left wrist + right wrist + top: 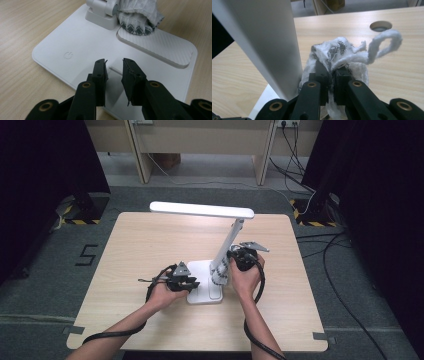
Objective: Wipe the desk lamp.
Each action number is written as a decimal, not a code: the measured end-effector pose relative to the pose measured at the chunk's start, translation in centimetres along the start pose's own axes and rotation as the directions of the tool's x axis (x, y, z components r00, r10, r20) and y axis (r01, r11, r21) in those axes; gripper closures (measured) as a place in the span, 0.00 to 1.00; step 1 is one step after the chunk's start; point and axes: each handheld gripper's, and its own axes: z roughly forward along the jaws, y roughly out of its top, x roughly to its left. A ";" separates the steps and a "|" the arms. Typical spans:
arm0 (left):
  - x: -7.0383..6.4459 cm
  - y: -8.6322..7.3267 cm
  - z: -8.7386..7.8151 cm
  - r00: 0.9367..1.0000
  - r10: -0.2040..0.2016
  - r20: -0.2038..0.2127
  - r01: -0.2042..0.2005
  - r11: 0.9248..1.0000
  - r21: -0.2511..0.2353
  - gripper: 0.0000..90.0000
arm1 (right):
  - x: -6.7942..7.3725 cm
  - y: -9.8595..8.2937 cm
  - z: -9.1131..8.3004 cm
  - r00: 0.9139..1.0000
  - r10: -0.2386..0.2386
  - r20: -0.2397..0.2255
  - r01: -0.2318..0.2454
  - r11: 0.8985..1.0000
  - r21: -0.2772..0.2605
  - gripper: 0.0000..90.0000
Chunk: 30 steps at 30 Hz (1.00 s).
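Desk [140, 245]: pale wood, carrying a white lamp near its middle, in front of the person.
Lamp: a flat white base [82, 42] with a power symbol [68, 55] on it and a ribbed pad [160, 47] beside; a stem [227, 242] rises tilted from the base up to a long horizontal head [201, 210].
Cloth [337, 53]: a white rag with a dark woven pattern, bunched against the foot of the stem, just beside the hinge (a loose loop of it sticks out to one side in the right gripper view).
Right gripper [331, 82]: jaws closed tight on the cloth, pressing it to the stem's lower end; it is the nearer hand to the work.
Left gripper [114, 72]: jaws parted by a narrow gap, holding nothing, poised low over the front edge of the base.
Key relation: the stem's long axis runs up and away from the right jaws, so a wipe would likely travel along it, upward from the hinge, while the left gripper looks placed to steady the base.
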 end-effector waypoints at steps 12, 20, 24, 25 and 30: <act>0.0 0.0 0.0 1.000 0.004 -0.001 -0.004 1.000 0.000 0.80 | -0.3 -1.1 1.3 1.000 -0.003 -0.014 0.004 0.996 0.091 0.95; 0.0 0.0 0.0 1.000 0.004 -0.001 -0.004 1.000 0.002 0.80 | -0.3 -1.8 1.5 1.000 -0.010 -0.018 0.013 0.991 0.134 0.95; 0.0 0.0 0.0 1.000 0.002 0.000 -0.002 1.000 0.000 0.80 | -0.4 -2.4 1.6 0.999 -0.022 -0.030 0.027 0.985 0.168 0.95; 0.0 0.0 0.0 1.000 0.003 -0.001 -0.003 1.000 0.000 0.80 | -0.4 -2.4 1.6 0.999 -0.036 -0.035 0.042 0.984 0.176 0.95; 0.0 0.0 0.0 1.000 0.002 -0.003 -0.002 1.000 0.000 0.80 | -0.3 -2.7 1.4 0.998 -0.047 -0.048 0.055 0.978 0.202 0.95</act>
